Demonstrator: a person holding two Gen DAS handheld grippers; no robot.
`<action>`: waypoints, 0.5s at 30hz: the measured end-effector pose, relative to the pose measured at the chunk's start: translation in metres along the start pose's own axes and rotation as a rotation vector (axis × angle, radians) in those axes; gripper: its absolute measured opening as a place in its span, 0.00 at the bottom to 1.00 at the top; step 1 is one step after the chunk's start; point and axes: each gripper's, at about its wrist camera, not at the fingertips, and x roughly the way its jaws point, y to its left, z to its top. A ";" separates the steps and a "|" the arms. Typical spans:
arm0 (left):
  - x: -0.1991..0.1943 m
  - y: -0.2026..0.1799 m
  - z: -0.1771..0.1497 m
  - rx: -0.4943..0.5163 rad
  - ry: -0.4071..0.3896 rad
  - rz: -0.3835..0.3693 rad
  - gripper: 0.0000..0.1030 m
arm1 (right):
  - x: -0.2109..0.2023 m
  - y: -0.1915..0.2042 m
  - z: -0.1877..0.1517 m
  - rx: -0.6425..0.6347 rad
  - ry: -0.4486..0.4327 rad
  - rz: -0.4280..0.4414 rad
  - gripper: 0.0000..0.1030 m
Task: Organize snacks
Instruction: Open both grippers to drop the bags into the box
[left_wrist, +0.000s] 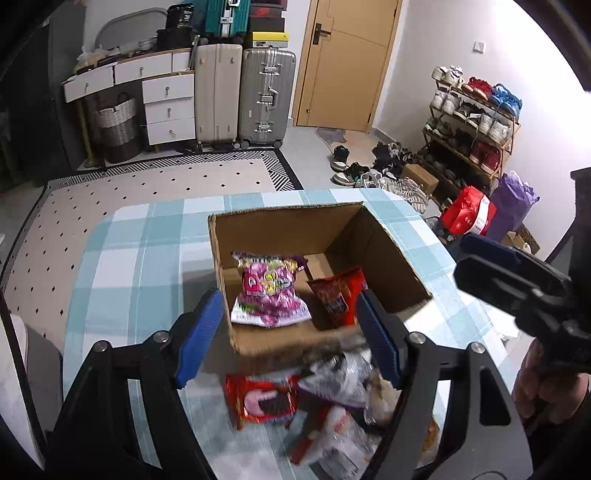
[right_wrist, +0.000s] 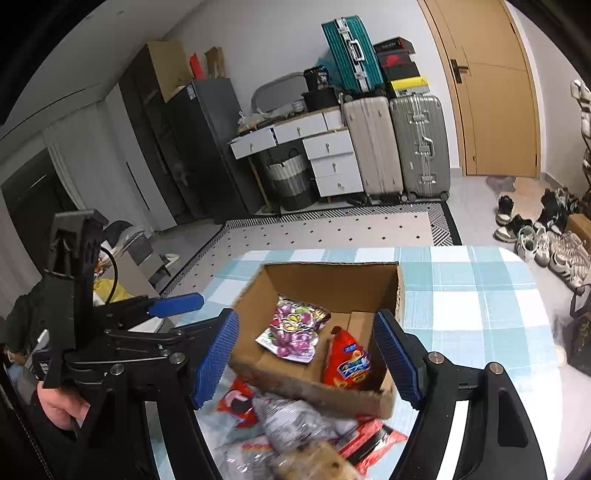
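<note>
An open cardboard box (left_wrist: 258, 343) (right_wrist: 332, 280) stands on the blue checked tablecloth (left_wrist: 140, 266). Inside lie a purple candy bag (left_wrist: 269, 291) (right_wrist: 295, 332) and a red snack bag (left_wrist: 334, 295) (right_wrist: 347, 363). In front of the box is a pile of loose packets: a red one (left_wrist: 262, 402) (right_wrist: 236, 400), a grey-white one (left_wrist: 343, 380) (right_wrist: 295, 421) and others. My left gripper (left_wrist: 288, 336) is open and empty above the box's near wall and the pile. My right gripper (right_wrist: 306, 358) is open and empty over the same spot; it also shows at the right of the left wrist view (left_wrist: 517, 280).
The table's far edge meets a dotted rug (left_wrist: 147, 184). Suitcases (left_wrist: 266, 96), a white drawer unit (left_wrist: 166, 107), a shoe rack (left_wrist: 476, 122) and a door (left_wrist: 347, 62) stand beyond. Bags (left_wrist: 469, 214) sit on the floor at the right.
</note>
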 end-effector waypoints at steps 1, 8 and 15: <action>-0.006 -0.003 -0.004 0.006 -0.003 0.007 0.72 | -0.007 0.005 -0.002 -0.006 -0.005 0.002 0.76; -0.057 -0.018 -0.025 0.021 -0.052 0.046 0.78 | -0.052 0.033 -0.013 -0.055 -0.042 0.006 0.79; -0.102 -0.036 -0.041 0.029 -0.088 0.068 0.84 | -0.096 0.059 -0.027 -0.093 -0.087 -0.002 0.87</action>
